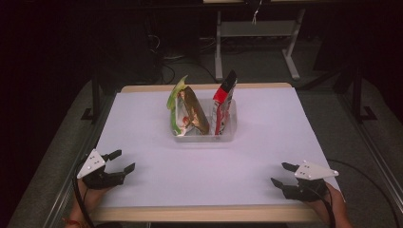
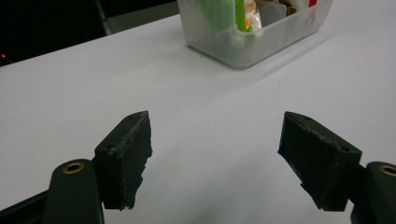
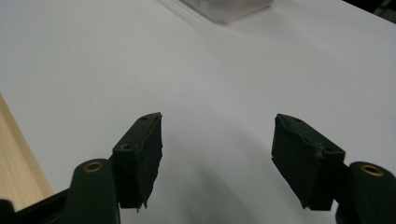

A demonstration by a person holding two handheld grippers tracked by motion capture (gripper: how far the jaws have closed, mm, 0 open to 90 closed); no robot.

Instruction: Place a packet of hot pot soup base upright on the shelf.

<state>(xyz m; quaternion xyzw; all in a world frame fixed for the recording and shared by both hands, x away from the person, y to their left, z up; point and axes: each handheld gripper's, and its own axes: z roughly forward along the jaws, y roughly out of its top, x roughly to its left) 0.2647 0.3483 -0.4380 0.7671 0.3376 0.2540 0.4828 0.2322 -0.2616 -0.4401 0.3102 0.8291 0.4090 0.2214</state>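
A clear plastic bin [image 1: 228,135] stands at the middle back of the white table. Upright in it are a green packet [image 1: 177,92], a brown-gold packet [image 1: 196,111] and a red packet [image 1: 224,95]. My left gripper [image 1: 122,160] rests near the front left corner, open, nothing between its jaws. In the left gripper view the bin [image 2: 261,44] lies ahead past the left gripper [image 2: 215,144]. My right gripper [image 1: 282,174] sits near the front right corner, open and empty. In the right gripper view the right gripper [image 3: 217,144] hovers over bare white surface, with a bin corner [image 3: 229,10] at the top.
The white sheet [image 1: 199,166] covers the table, with a wooden edge [image 1: 199,213] along the front. Beyond the table, desk legs [image 1: 218,47] and cables stand on a dark floor. A hand holds each gripper at the bottom corners.
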